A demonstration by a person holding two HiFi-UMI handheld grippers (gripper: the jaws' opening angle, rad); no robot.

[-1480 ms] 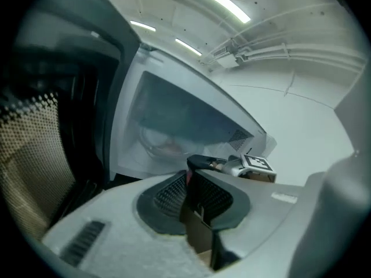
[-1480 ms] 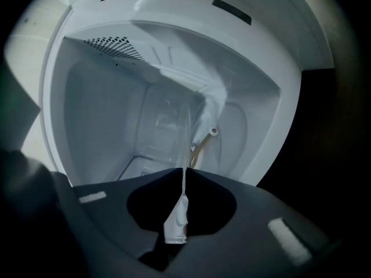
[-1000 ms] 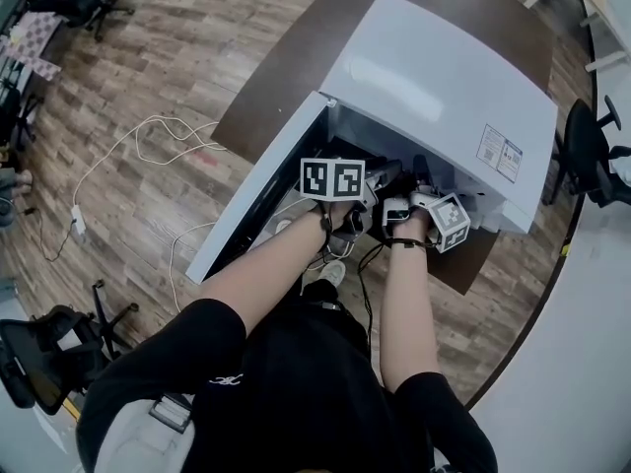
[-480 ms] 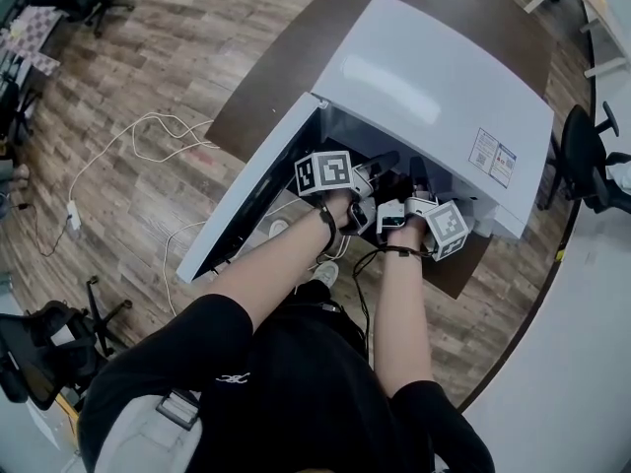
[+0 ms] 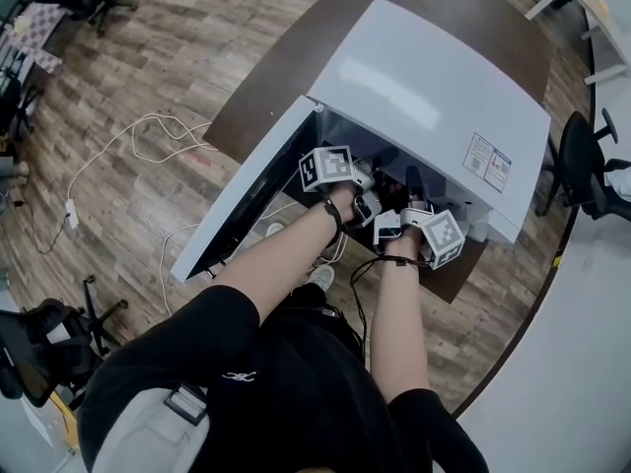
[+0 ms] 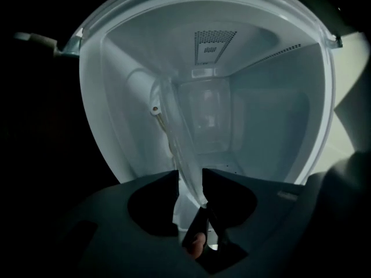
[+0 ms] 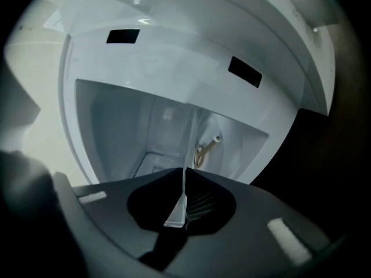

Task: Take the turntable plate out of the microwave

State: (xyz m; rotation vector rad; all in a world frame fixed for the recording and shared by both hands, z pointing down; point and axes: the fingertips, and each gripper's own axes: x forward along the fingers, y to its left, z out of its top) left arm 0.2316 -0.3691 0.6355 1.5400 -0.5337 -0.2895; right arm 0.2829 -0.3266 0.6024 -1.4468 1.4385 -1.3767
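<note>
The plate point(image 6: 174, 133), still in the microwave point(image 5: 434, 87) mouth at frame centre, could swing and knock a wall, being pinched only by the clamped right gripper point(image 7: 184, 172), while the left gripper point(image 6: 190, 179), both forearms reaching in level, has jaws just closing round its rim, not yet pressing.

A dark brown table point(image 5: 286, 67) stands on wood-plank floor point(image 5: 148, 47), black office chair point(image 5: 582, 161) nearby.

In the head view the microwave point(image 5: 434, 77) hides the turntable plate point(image 6: 179, 149) entirely.
</note>
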